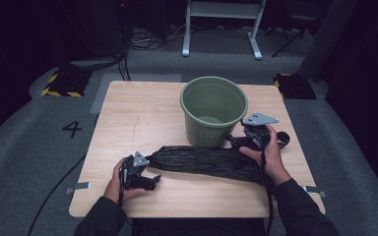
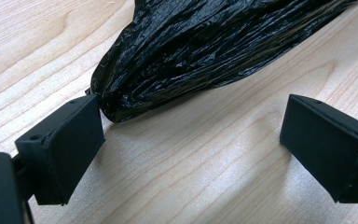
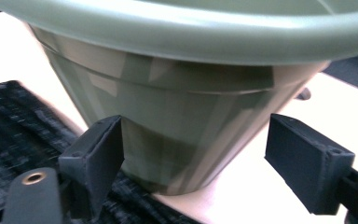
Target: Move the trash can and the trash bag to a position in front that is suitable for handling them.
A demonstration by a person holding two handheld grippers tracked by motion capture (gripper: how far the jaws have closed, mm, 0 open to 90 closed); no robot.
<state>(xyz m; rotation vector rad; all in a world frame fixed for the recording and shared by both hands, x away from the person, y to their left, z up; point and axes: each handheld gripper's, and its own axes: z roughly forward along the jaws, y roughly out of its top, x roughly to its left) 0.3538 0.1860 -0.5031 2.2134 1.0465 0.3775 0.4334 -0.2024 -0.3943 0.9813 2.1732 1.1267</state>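
Left hand [image 1: 120, 181] low at the near-left end of the black plastic bag [image 1: 204, 161], palm wrapped round the left tool [image 2: 191, 140], forearm coming up from the near edge of the tabletop [image 1: 128, 118]. Jaws wide apart, nothing between them; one jaw touching or just short of the bag's gathered tip, the other well off to the side over bare wood. Right hand [image 1: 270, 155] at the bag's far-right end, wrist bent inward, holding the right tool [image 3: 193, 154] aimed at the green bucket [image 1: 214, 110]. Jaws spread there too, bracketing the bucket's lower wall without gripping it.

Bag lying flat, stretched long and crumpled, straight in front of the bucket, its right end under the right tool. Bucket upright just behind the bag, mouth open, close enough to block any forward push by the right tool. Beyond the bag and bucket, a white frame [image 1: 224, 24] on the grey floor; left of the bag, off the tabletop, a painted "4" [image 1: 72, 129].
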